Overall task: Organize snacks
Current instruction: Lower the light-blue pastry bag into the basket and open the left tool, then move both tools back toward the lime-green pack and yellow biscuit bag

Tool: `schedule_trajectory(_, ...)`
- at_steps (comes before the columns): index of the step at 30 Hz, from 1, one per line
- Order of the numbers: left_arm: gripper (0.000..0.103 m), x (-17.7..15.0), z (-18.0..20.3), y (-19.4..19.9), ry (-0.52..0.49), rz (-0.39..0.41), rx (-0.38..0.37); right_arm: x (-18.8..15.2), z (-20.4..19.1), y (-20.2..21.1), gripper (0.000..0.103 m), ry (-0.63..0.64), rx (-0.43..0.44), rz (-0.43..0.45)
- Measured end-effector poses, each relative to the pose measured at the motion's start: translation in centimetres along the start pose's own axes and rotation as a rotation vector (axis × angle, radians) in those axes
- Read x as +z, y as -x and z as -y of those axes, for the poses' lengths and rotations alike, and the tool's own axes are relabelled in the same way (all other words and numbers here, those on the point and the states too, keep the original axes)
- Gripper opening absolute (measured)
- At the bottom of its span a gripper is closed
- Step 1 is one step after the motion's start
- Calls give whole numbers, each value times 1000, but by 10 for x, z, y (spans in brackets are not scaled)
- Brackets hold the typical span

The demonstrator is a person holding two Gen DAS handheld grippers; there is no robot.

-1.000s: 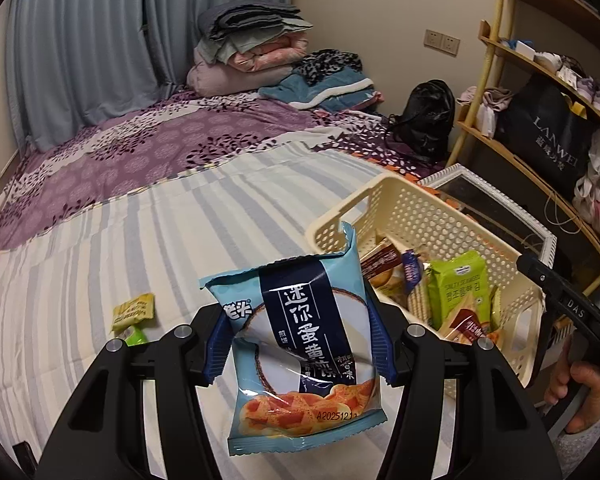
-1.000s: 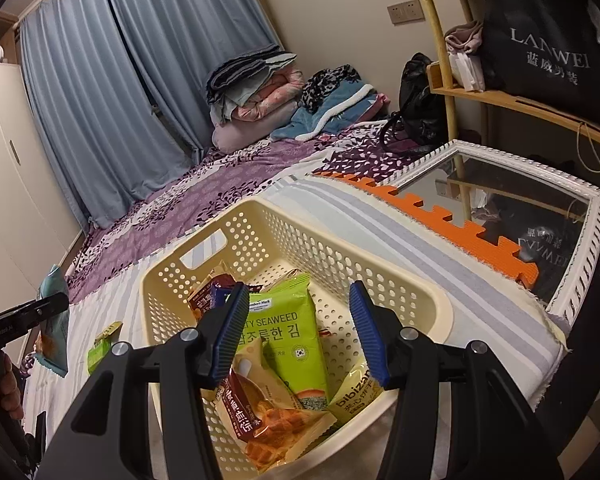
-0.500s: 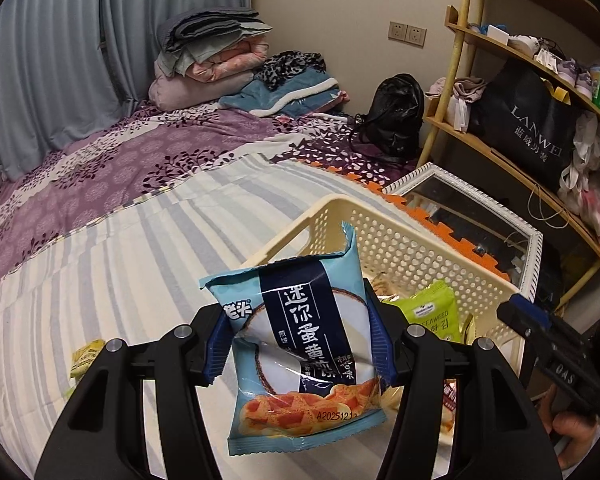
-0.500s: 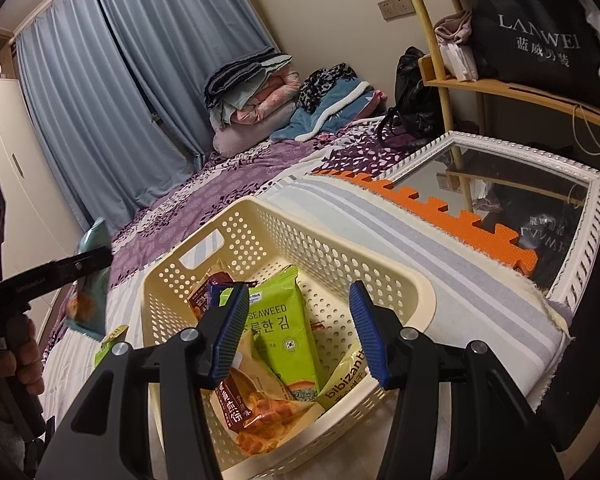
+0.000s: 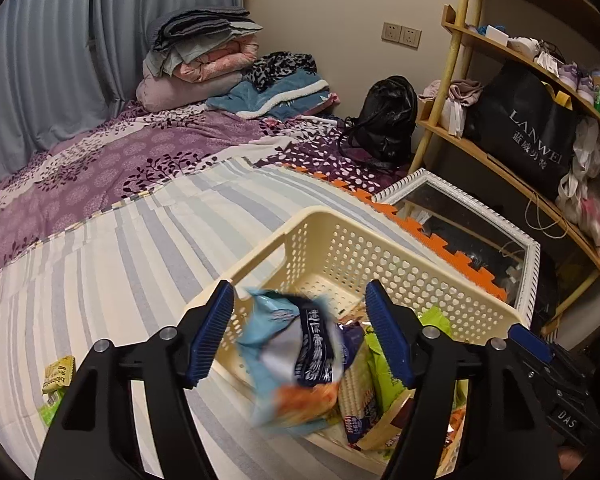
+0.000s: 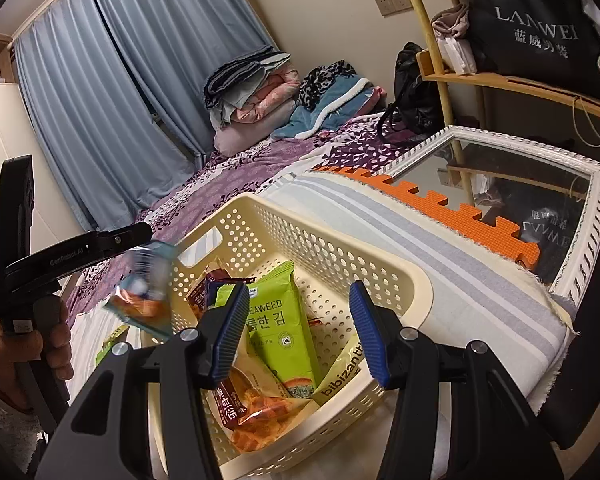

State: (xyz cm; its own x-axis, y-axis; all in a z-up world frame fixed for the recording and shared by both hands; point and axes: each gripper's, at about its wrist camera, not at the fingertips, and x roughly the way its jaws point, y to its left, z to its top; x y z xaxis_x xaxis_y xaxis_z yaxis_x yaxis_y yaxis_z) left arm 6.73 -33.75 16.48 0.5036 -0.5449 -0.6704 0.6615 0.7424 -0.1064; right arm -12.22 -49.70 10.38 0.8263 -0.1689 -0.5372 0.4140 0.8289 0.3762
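Note:
A blue snack bag (image 5: 296, 360) is blurred and tilted between the fingers of my left gripper (image 5: 299, 286), whose jaws are opening; the pads stand clear of it. It hangs over the near left rim of the cream perforated basket (image 5: 380, 256) on the striped bed. From the right wrist view the same bag (image 6: 144, 280) drops beside the basket (image 6: 332, 236), just under the left gripper's finger (image 6: 80, 248). My right gripper (image 6: 298, 288) hovers over the basket's near end, jaws apart and empty. Inside lie a green seaweed pack (image 6: 280, 320) and several other snack packets.
Two small yellow and green packets (image 5: 58, 374) lie on the bed at the left. A white-framed mirror (image 5: 460, 232) and an orange foam mat (image 5: 440, 244) lie beyond the basket. A wooden shelf unit (image 5: 520, 120) stands right, with a black backpack (image 5: 384, 120) and folded bedding behind.
The left gripper carried the blue bag right, over the basket's edge, then spread its jaws; the bag slipped free and is tumbling down. The right gripper stayed put.

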Motion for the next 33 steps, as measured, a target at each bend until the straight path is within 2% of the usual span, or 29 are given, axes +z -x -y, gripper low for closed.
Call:
schedule_trajectory(6, 70, 1, -11, 9, 4, 16, 25, 2, -8, -3, 53, 10, 11, 0)
schedule_trajectory(15, 70, -8, -31, 15, 33, -4, 59, 1, -25, -6, 53, 38, 41, -6)
schedule_trajectory(17, 81, -10, -34, 17, 35, -5, 71, 1, -28, -7, 54, 46, 44, -9)
schedule_trajectory(23, 89, -19, -49, 23, 65, -12, 98, 0, -41, -7, 63, 63, 65, -5)
schedule_trajectory(33, 89, -35, -94, 39, 159, -29, 180, -4, -69, -13, 65, 99, 121, -30)
